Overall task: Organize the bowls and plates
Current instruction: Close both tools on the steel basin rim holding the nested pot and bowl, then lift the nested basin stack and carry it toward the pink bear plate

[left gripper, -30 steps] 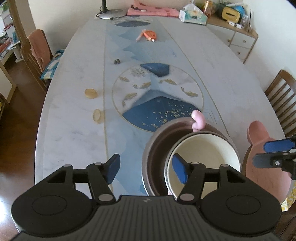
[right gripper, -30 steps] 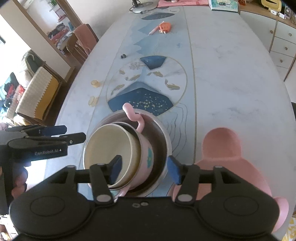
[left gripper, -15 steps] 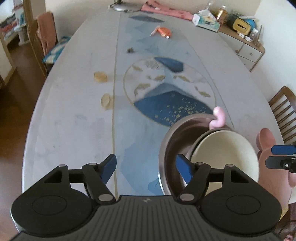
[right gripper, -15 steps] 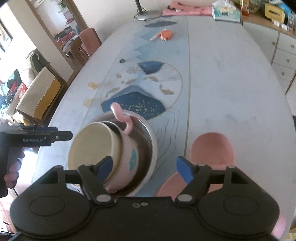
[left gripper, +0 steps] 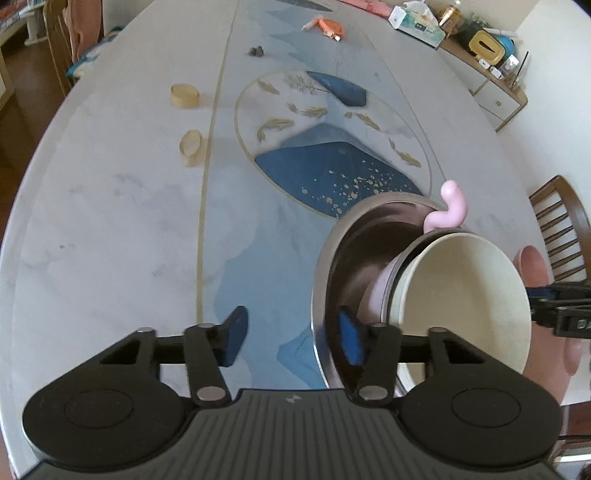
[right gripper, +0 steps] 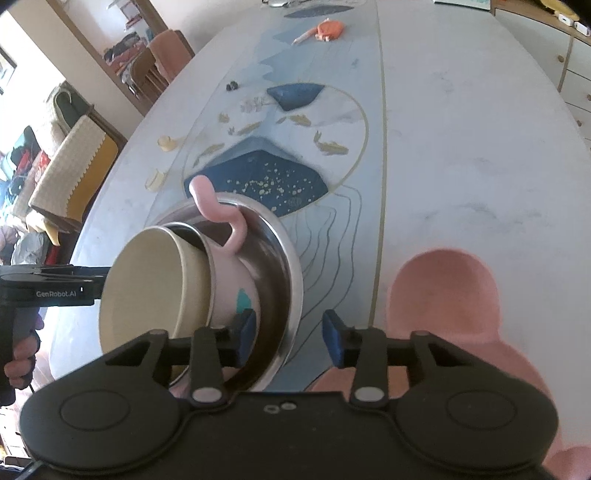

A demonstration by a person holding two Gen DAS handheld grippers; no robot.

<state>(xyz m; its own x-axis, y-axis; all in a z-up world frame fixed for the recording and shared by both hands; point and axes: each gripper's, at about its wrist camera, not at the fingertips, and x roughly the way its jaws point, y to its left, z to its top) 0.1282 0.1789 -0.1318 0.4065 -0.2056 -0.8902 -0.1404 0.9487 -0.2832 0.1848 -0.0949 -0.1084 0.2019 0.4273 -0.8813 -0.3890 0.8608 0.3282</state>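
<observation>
A steel bowl (left gripper: 354, 236) (right gripper: 284, 254) holds a pink bowl with a curled handle (left gripper: 448, 210) (right gripper: 231, 280), and a cream bowl (left gripper: 465, 295) (right gripper: 151, 284) is nested inside that. The stack is tilted up off the table. My left gripper (left gripper: 291, 334) is open, with the steel bowl's near rim between its fingers. My right gripper (right gripper: 288, 334) is open, straddling the steel bowl's rim on the other side. A pink bear-shaped plate (right gripper: 447, 302) (left gripper: 532, 266) lies on the table to the right of the stack.
The long marble table (left gripper: 110, 229) carries two small tan round boxes (left gripper: 184, 95), (left gripper: 191, 144), dark bits (left gripper: 256, 51) and an orange item (left gripper: 328, 26). Wooden chairs (left gripper: 561, 221) stand at the sides. A cabinet (left gripper: 495, 92) with clutter stands far right.
Both grippers have moved in on the stack, so its steel rim now sits between each pair of fingers. The stack has tipped up further, its opening toward the left gripper.
</observation>
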